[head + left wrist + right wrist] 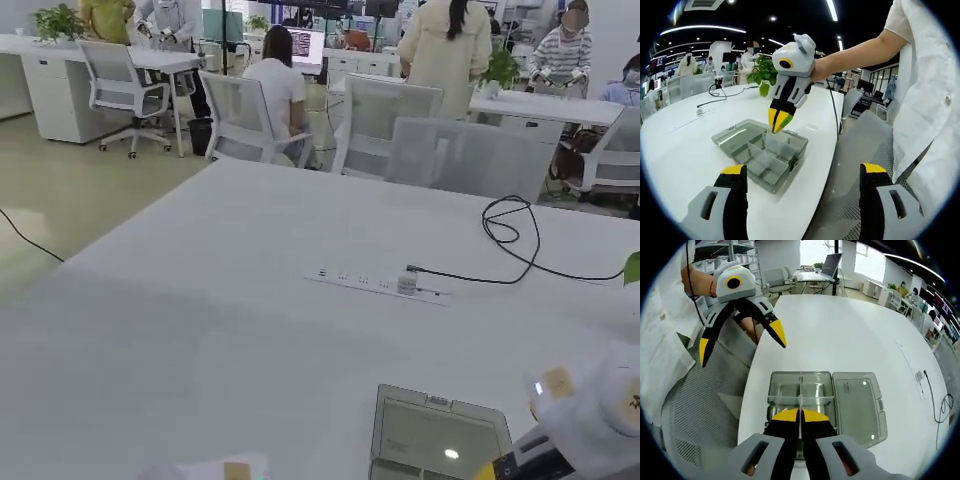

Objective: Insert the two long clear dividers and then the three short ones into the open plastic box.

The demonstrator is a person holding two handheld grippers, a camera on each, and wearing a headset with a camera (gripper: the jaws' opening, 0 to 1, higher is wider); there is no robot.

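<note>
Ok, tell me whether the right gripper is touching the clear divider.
Touching. In the right gripper view, the right gripper is shut on the clear divider, seen edge-on, over the box.

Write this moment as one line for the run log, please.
right claw: shut on clear divider, above open box | left claw: open, empty

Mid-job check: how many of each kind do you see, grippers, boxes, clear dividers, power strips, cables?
Grippers: 2, left gripper and right gripper
Open plastic box: 1
Clear dividers I can make out: 2, held divider and crosswise divider
Power strip: 1
Cable: 1
Total: 7
</note>
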